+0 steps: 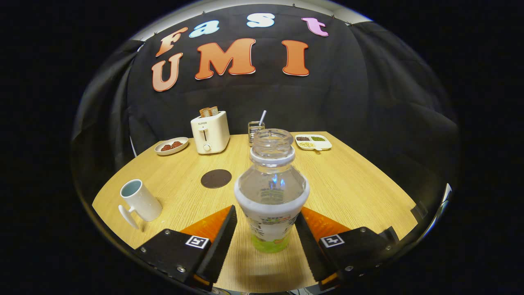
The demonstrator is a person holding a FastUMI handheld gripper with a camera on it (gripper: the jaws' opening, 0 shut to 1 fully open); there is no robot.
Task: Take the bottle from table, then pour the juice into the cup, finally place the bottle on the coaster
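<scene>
A clear plastic bottle (pixel 272 192) with no cap and a white and green label stands upright between my fingers. My gripper (pixel 266 211) is shut on it, each fingertip against a side of the label. Whether its base rests on the wooden table (pixel 352 188) or hangs just above it, I cannot tell. A white cup (pixel 141 200) with a handle stands ahead and to the left of the left finger. A dark round coaster (pixel 216 178) lies on the table beyond the fingers, a little left of the bottle.
At the table's far side stand a white toaster (pixel 209 132) with toast in it, a small plate (pixel 171 146) of dark food, a metal holder (pixel 256 131) with a straw, and a divided dish (pixel 313 142). Black cloth walls the booth.
</scene>
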